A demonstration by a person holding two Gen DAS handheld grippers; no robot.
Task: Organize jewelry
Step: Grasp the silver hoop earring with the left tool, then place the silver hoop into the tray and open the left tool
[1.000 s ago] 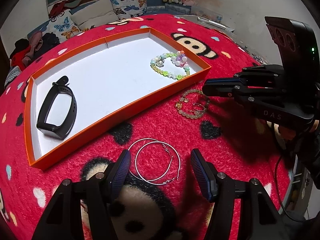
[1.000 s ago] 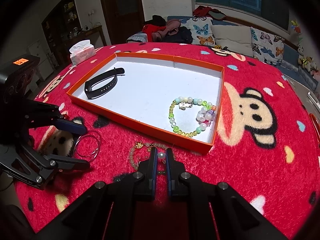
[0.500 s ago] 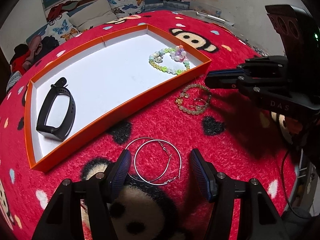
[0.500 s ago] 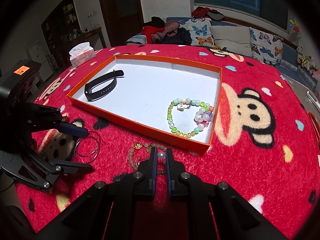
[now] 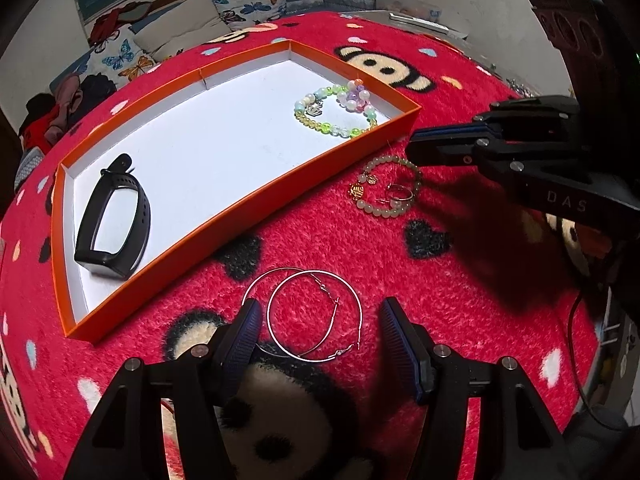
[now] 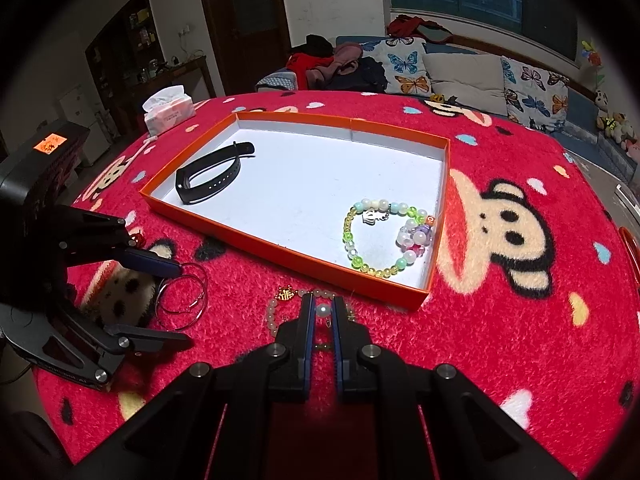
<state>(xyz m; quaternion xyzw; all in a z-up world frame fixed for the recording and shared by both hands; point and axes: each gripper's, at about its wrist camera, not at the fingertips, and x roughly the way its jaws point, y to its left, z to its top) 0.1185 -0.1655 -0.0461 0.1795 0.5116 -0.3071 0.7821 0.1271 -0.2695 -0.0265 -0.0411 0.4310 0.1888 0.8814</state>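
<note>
An orange tray [image 5: 248, 204] [image 6: 280, 246] with a white floor lies on the red blanket. It holds a black wristband [image 5: 114, 224] [image 6: 212, 174] and a colourful bead bracelet [image 5: 340, 112] [image 6: 384, 236]. Two silver hoop earrings [image 5: 316, 316] [image 6: 182, 296] lie on the blanket between the fingers of my open left gripper [image 5: 320, 340] [image 6: 160, 300]. A pale bead bracelet with a gold charm [image 5: 386, 188] [image 6: 288, 308] lies in front of the tray with a small gold ring [image 5: 400, 192]. My right gripper [image 6: 322, 312] [image 5: 416, 148] is nearly shut over this bracelet, a bead showing between its fingers; grip unclear.
A tissue pack [image 6: 168, 110] sits at the blanket's far left edge. A sofa with butterfly cushions [image 6: 460, 76] and clothes stands behind. The blanket edge drops off on the right in the left wrist view [image 5: 600, 320].
Both views have shifted slightly: the tray and jewelry sit a little farther off. The left gripper stays open around the hoops. The right gripper stays narrow over the pale bracelet.
</note>
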